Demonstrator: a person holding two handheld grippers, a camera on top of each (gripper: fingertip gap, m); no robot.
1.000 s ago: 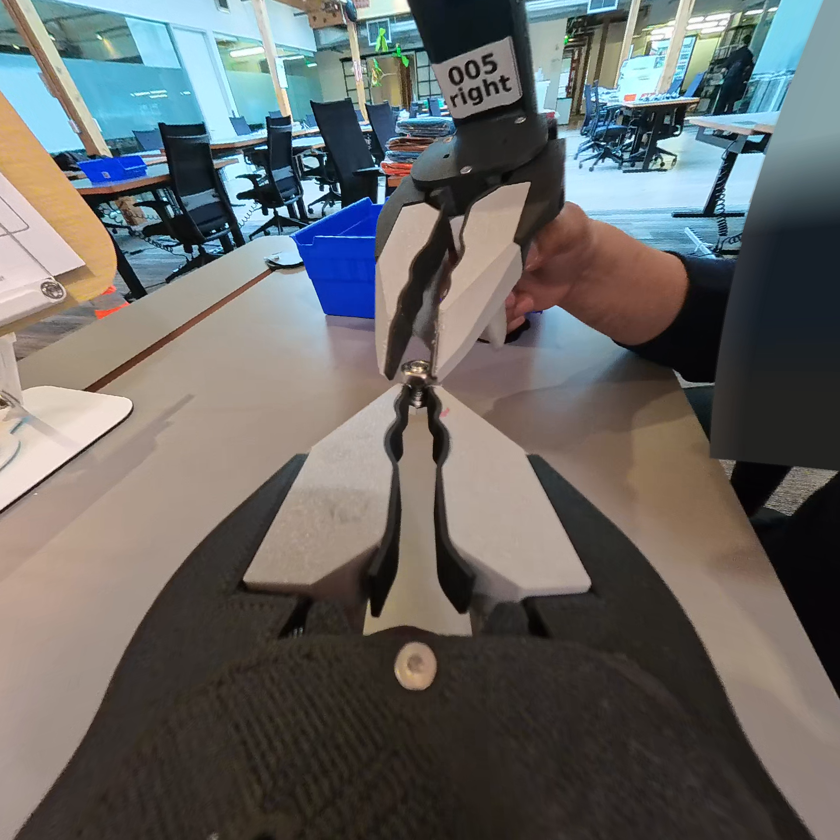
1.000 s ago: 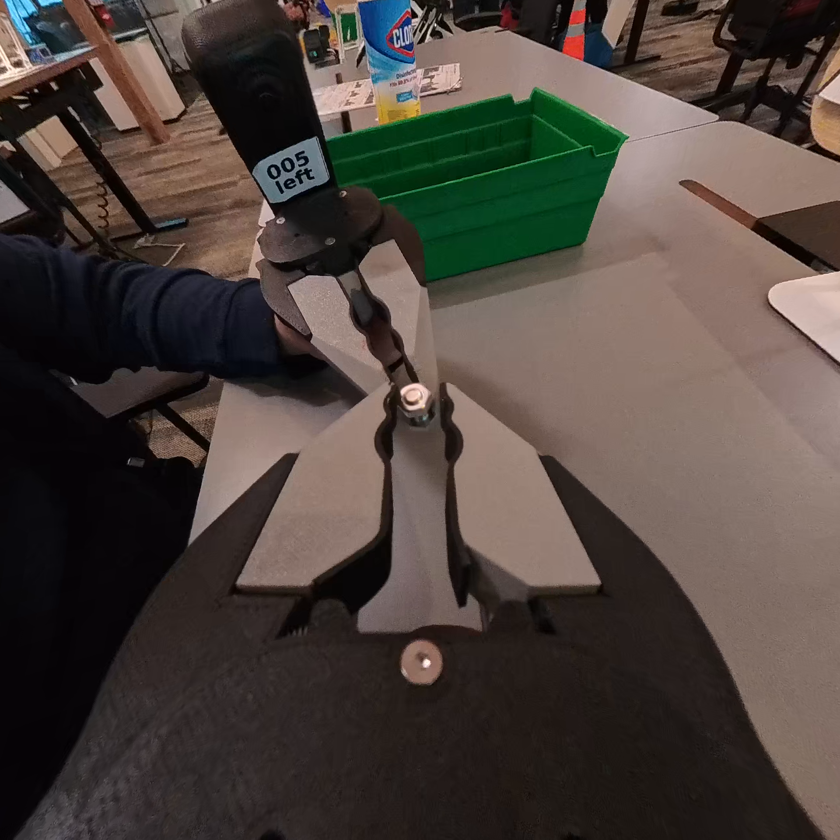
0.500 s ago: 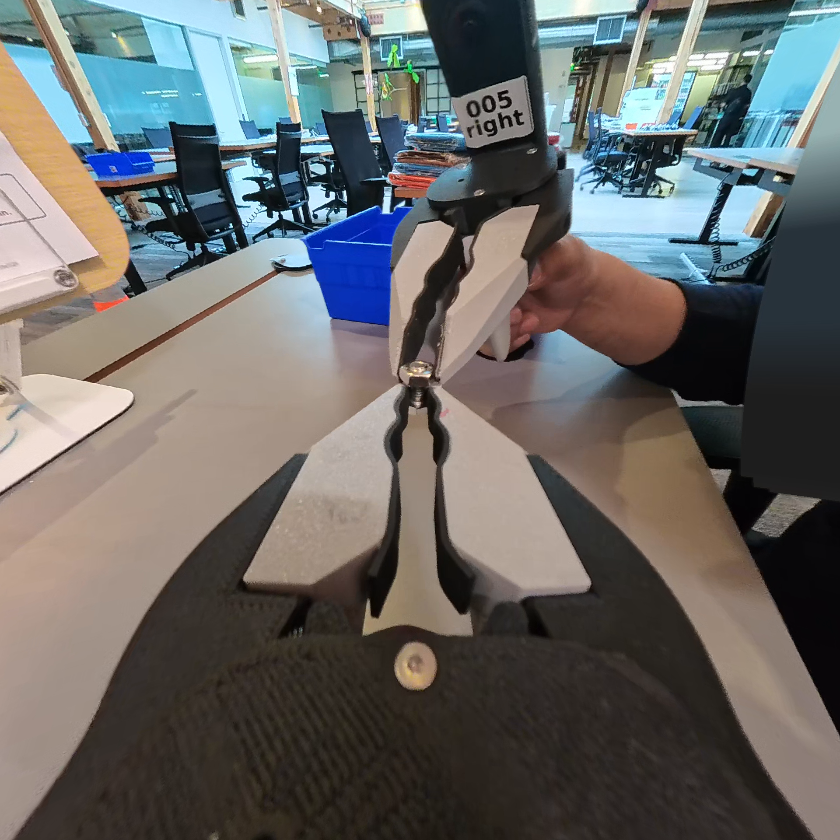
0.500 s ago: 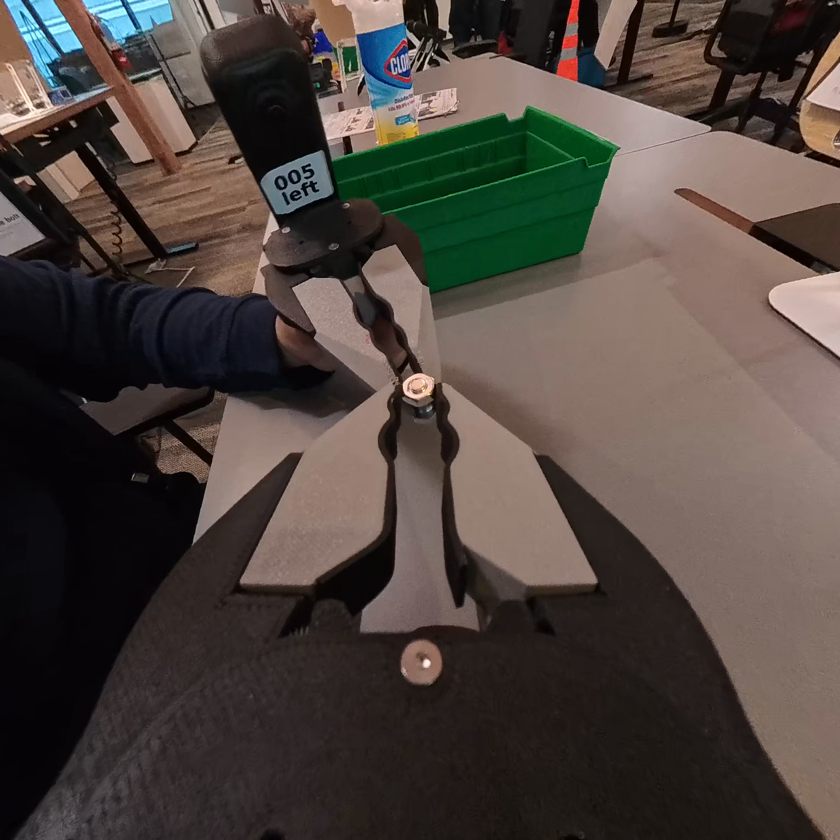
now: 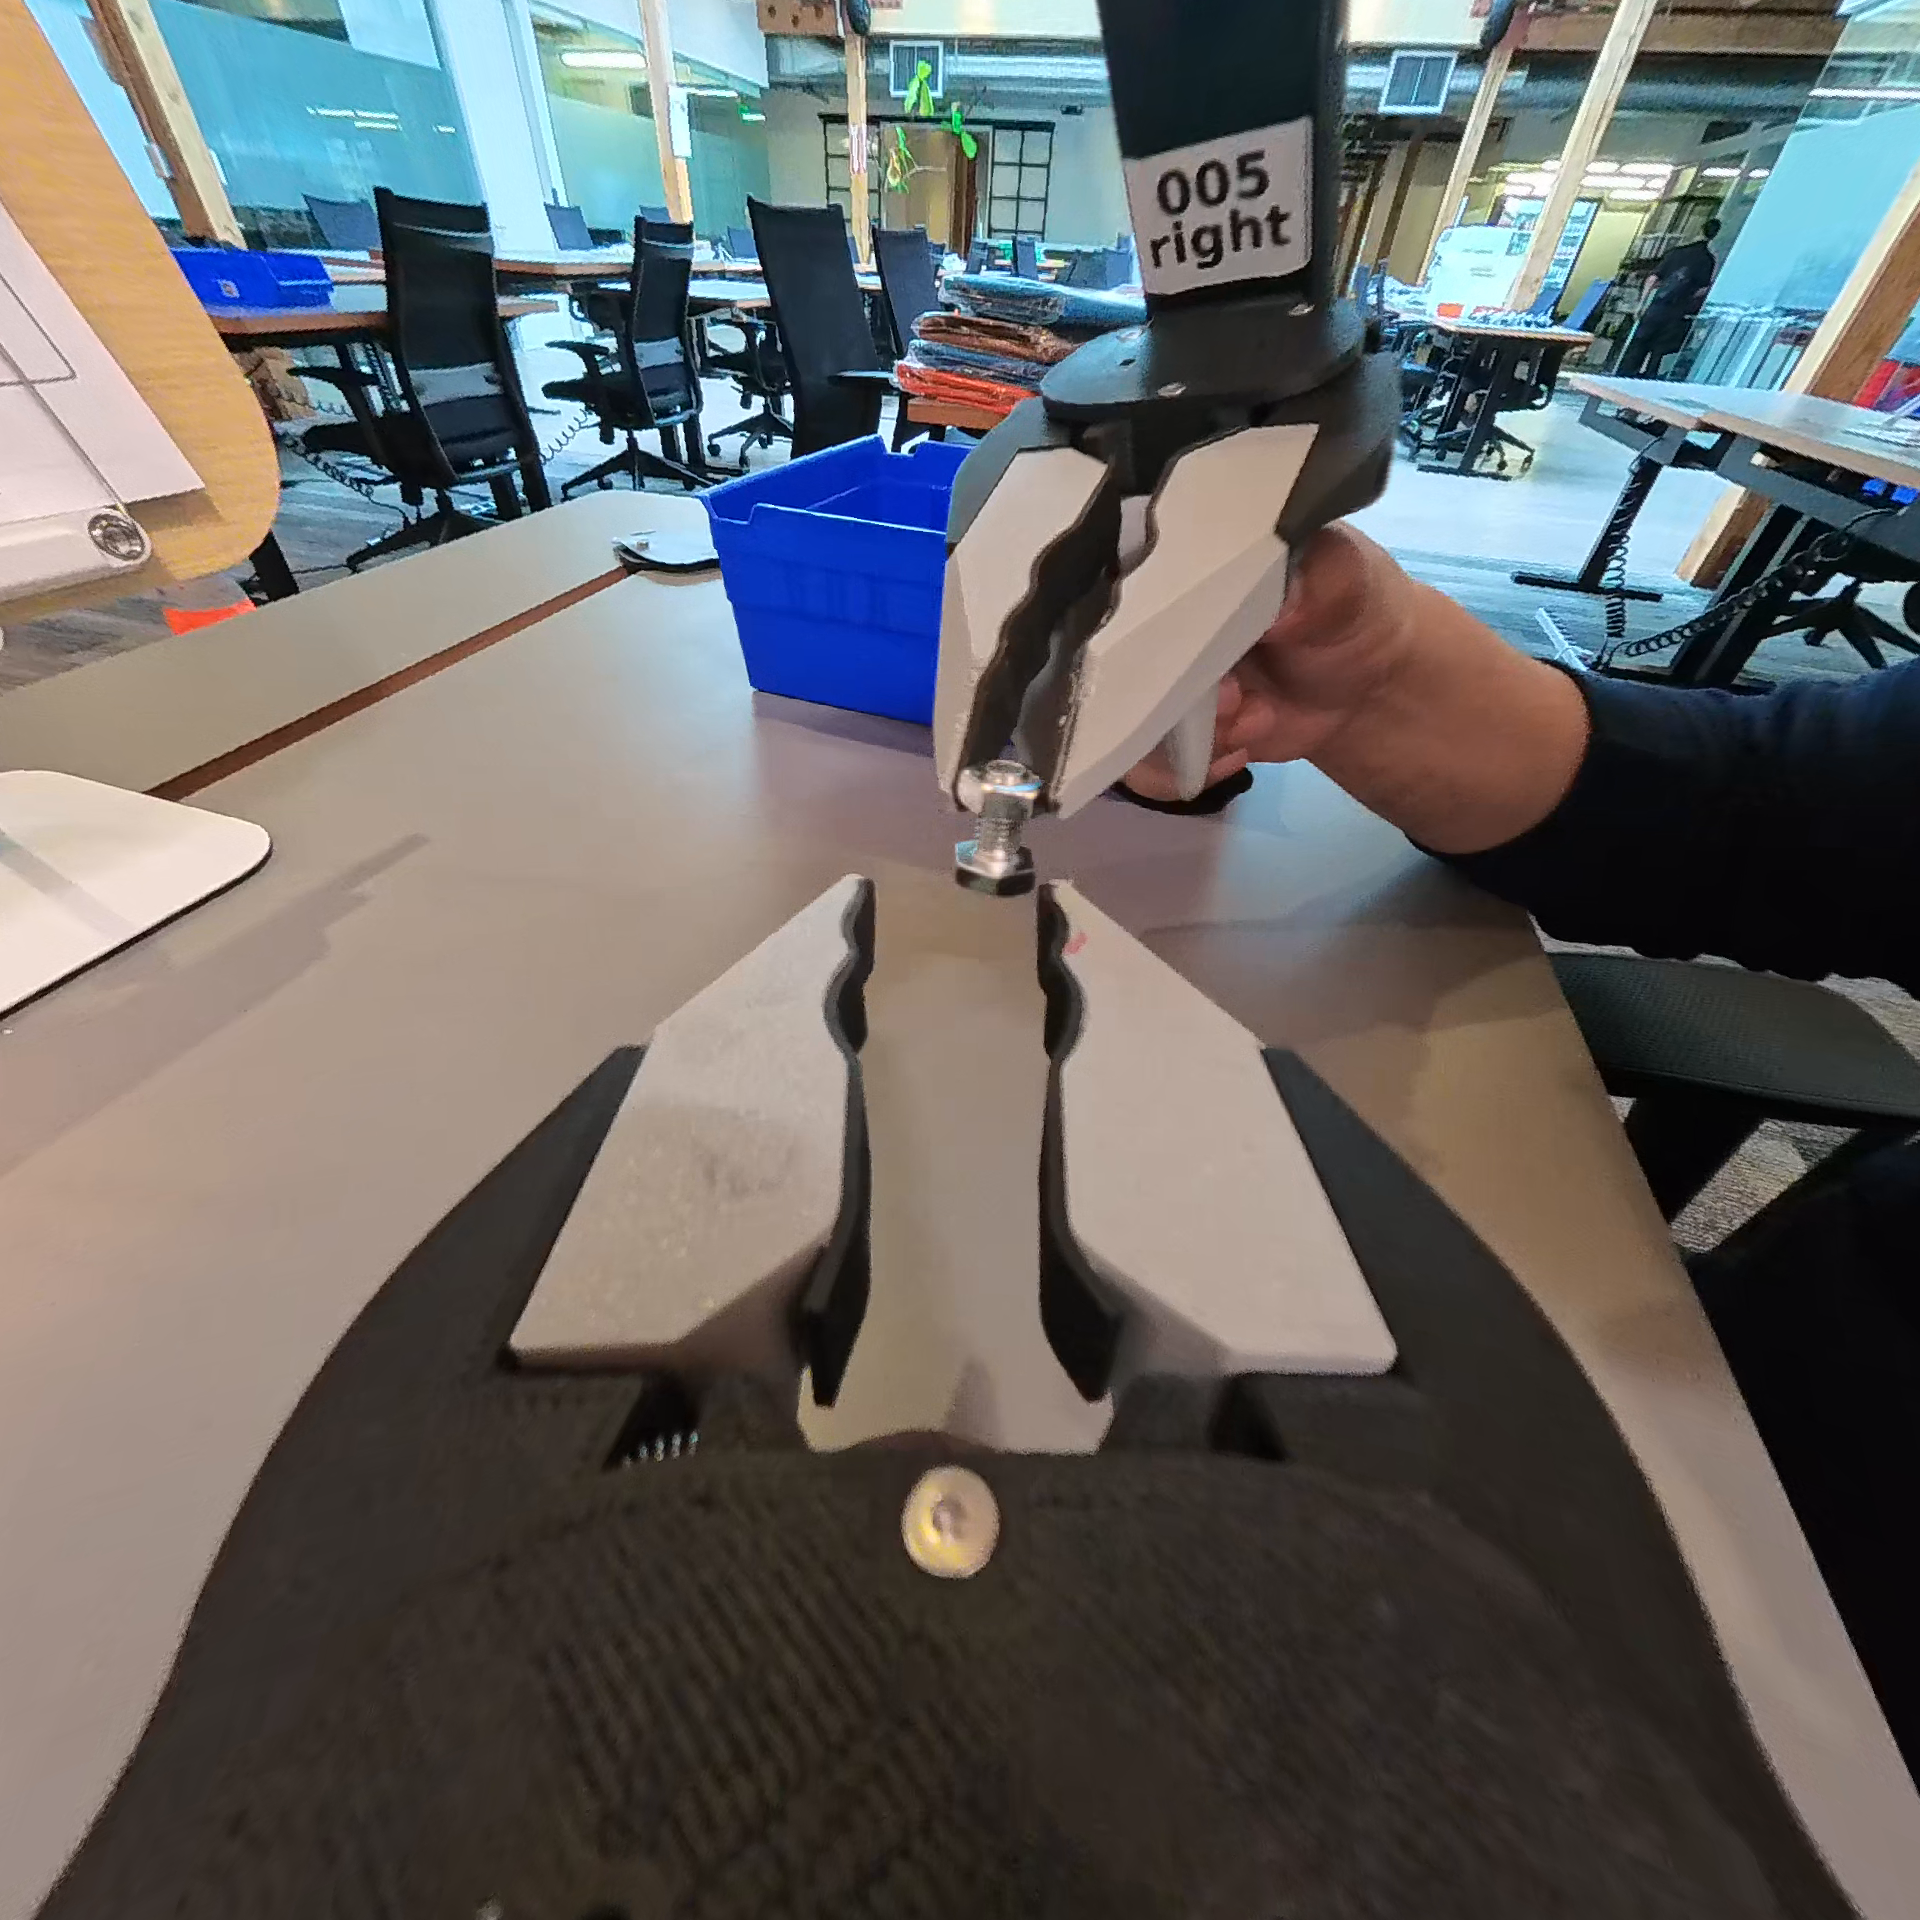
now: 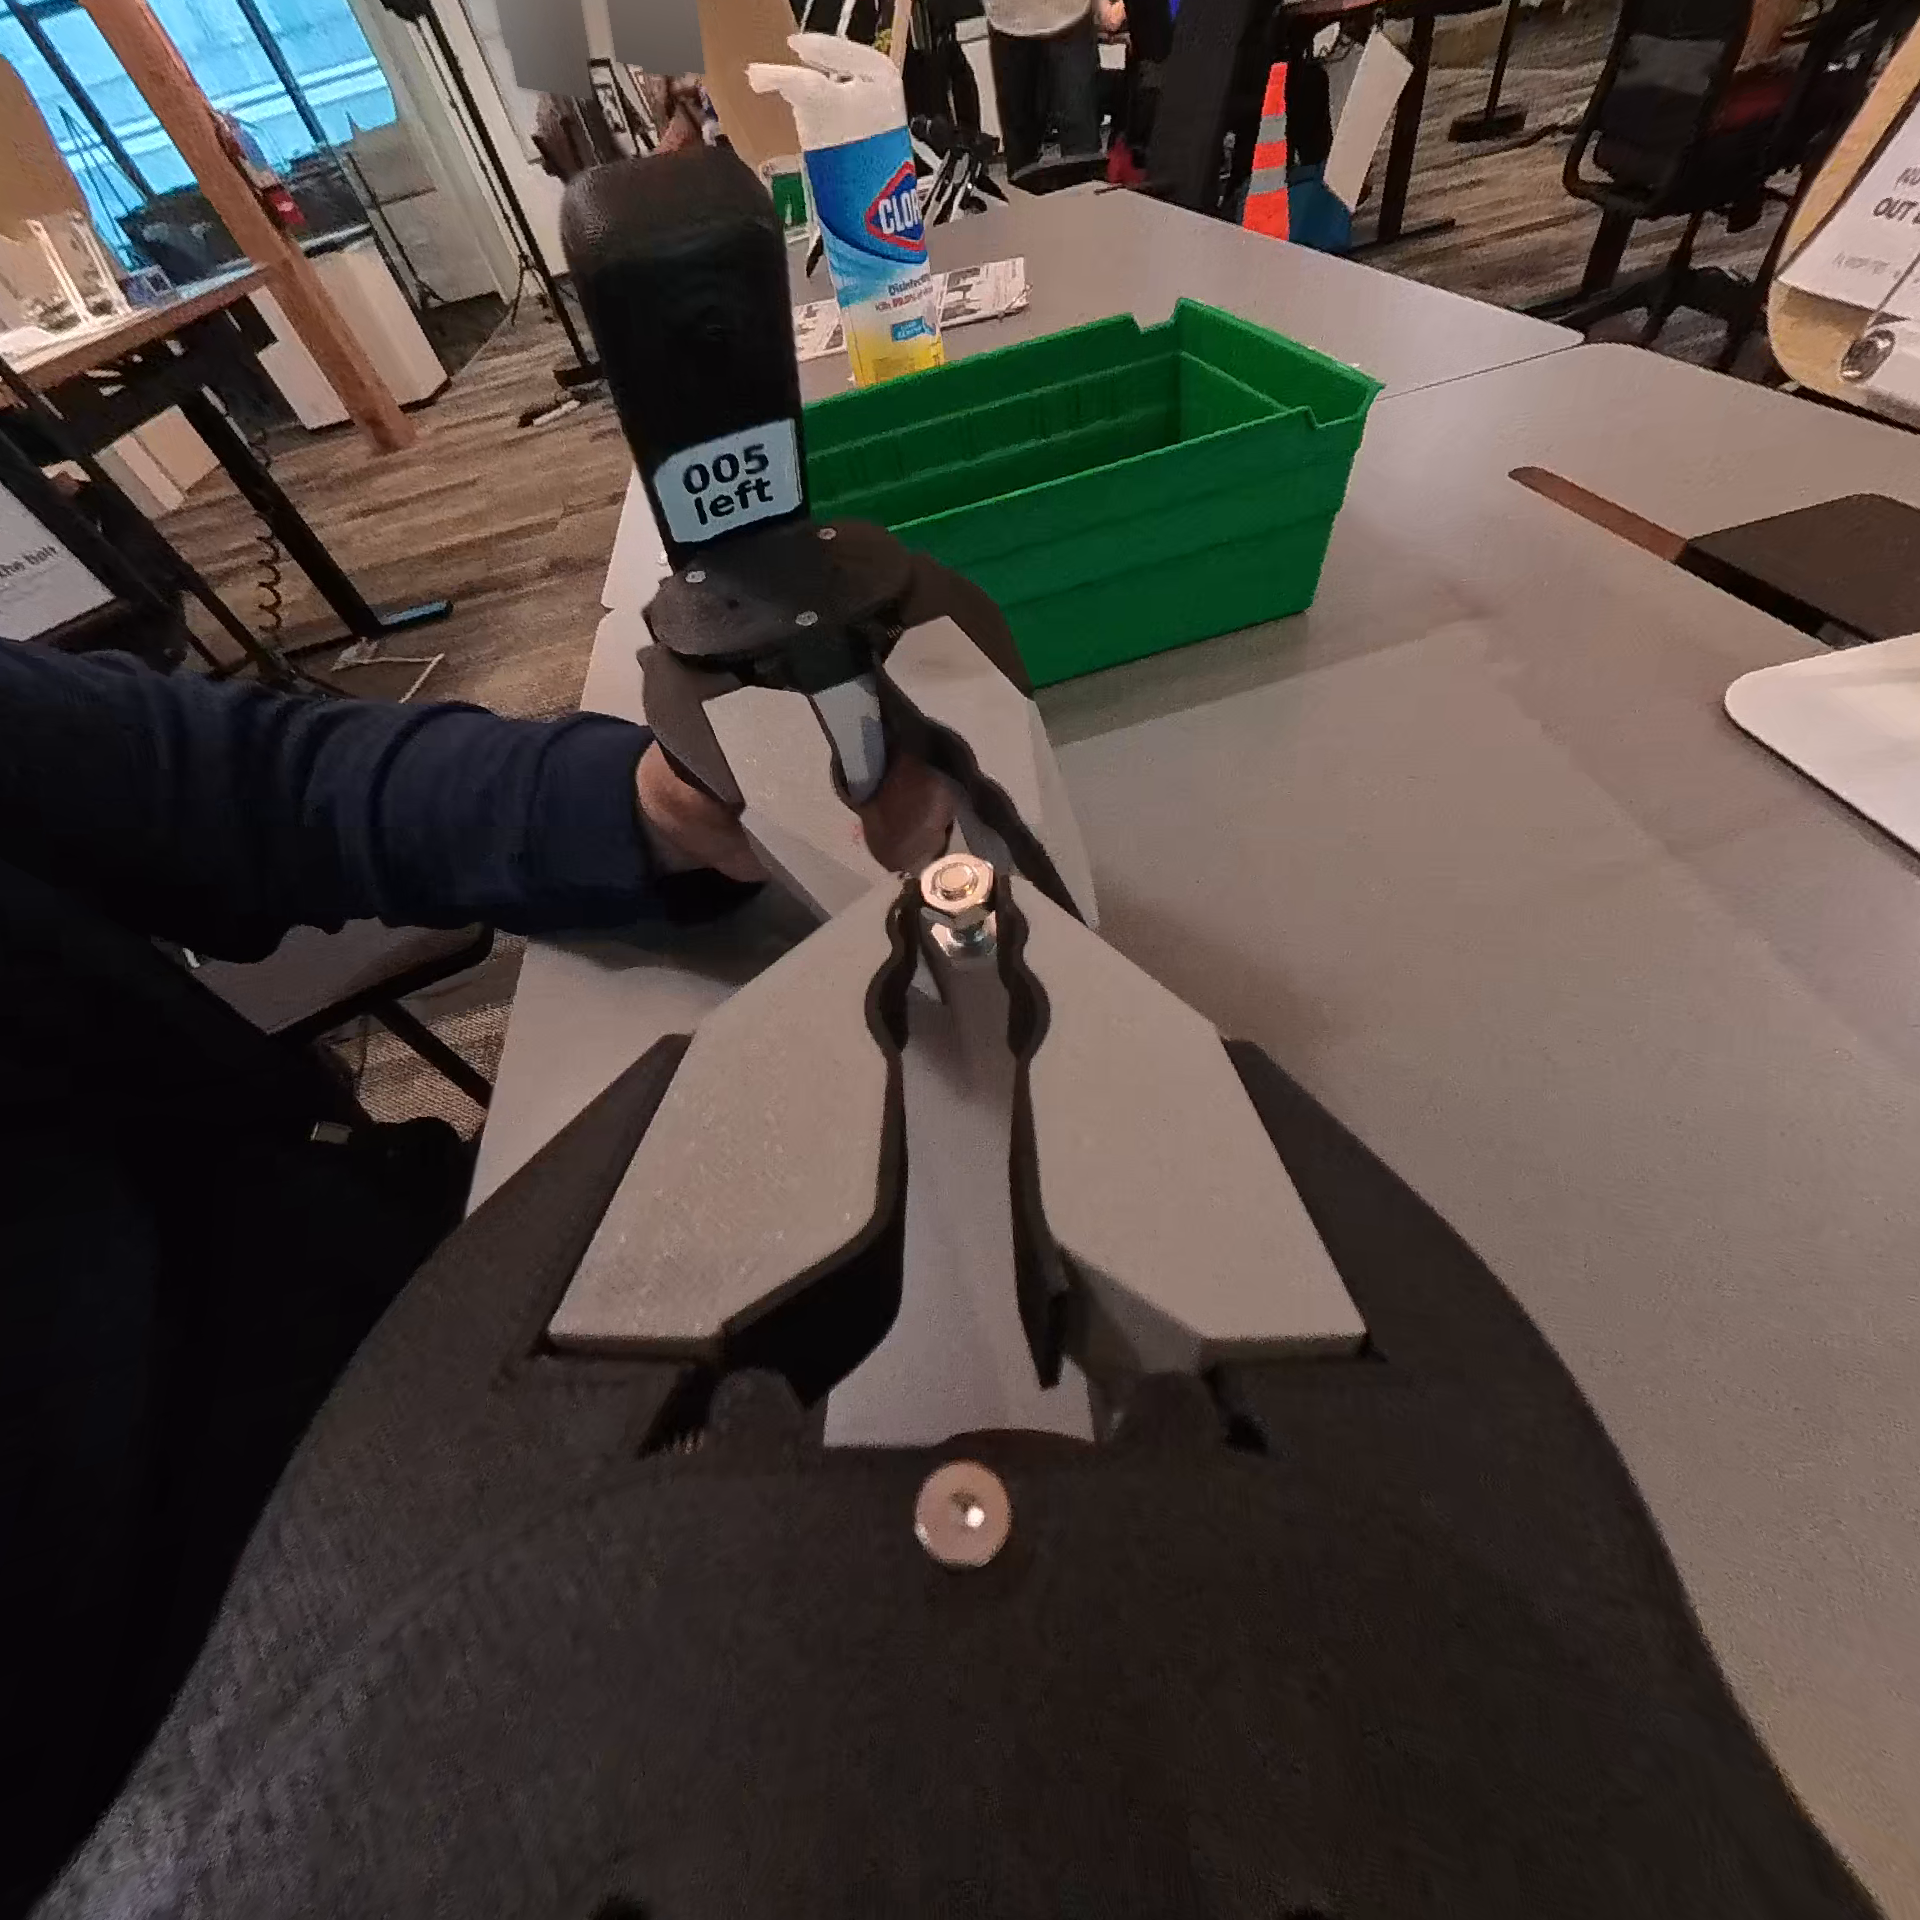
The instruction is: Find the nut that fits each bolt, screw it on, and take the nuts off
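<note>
A silver nut [image 5: 997, 787] sits on a short silver bolt [image 5: 994, 865] whose head hangs below it. My right gripper [image 6: 956, 914] is shut on the nut [image 6: 951, 886] and holds nut and bolt [image 6: 963, 942] a little above the grey table [image 5: 468, 831]. In the left wrist view the right gripper [image 5: 1003, 795] points down from above. My left gripper [image 5: 954, 899] is open and empty, its tips on either side of the bolt head and just short of it. Its fingers [image 6: 1023, 769] show spread apart behind the nut in the right wrist view.
A blue bin [image 5: 831, 603] stands on the table behind the right gripper. A green bin [image 6: 1101, 520] stands behind the left gripper, with a spray bottle [image 6: 878, 260] beyond it. A white stand base [image 5: 104, 873] lies at the left. A person's hand [image 5: 1382, 696] holds the right gripper.
My left gripper has opened and let go of the bolt. The right gripper still holds the nut, and the bolt now hangs from it.
</note>
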